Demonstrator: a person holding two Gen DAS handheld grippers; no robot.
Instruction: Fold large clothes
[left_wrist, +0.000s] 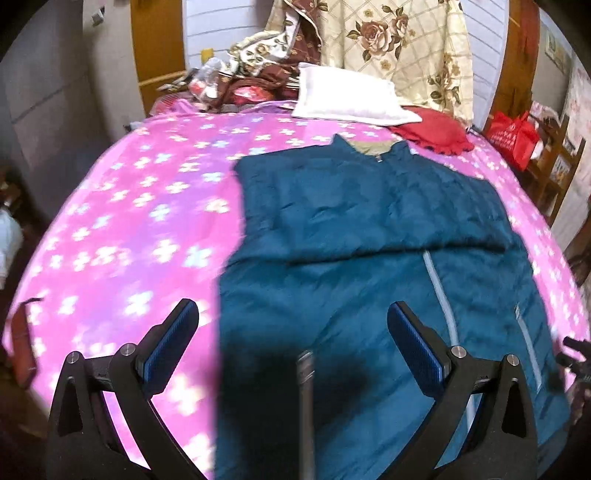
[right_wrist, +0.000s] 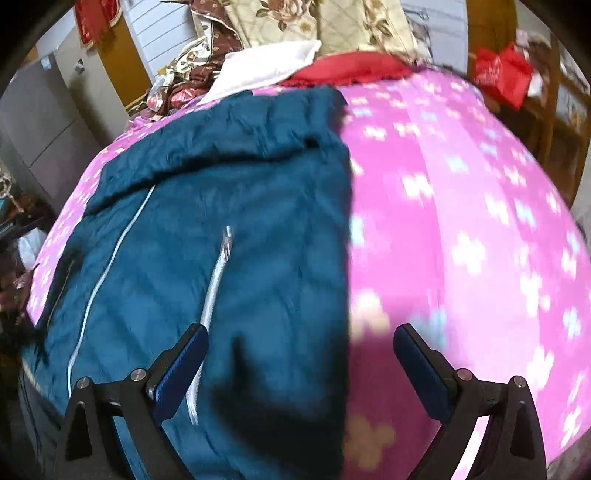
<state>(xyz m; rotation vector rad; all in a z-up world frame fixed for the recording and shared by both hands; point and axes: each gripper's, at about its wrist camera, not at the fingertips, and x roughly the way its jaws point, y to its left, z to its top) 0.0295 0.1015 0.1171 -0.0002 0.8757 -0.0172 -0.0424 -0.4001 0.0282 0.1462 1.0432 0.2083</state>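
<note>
- Jacket (left_wrist: 369, 236) is the landmark: one teal zip-up, flat on the pink flowered bedspread (left_wrist: 129, 221), sleeves already folded across the chest, collar towards the white pillow (left_wrist: 351, 99).
- Left gripper (left_wrist: 291, 332) hovers over the jacket's left hem edge, tongs spread wide, holding nothing.
- Right gripper (right_wrist: 301, 354) hovers over the jacket's right edge, also spread, empty.
- My guess: pinch both hem corners level, lift together, carry towards the collar so the zipper stays straight.
- Count: one jacket, one pillow, one red cloth (left_wrist: 436, 129) beyond the collar, two grippers.
</note>
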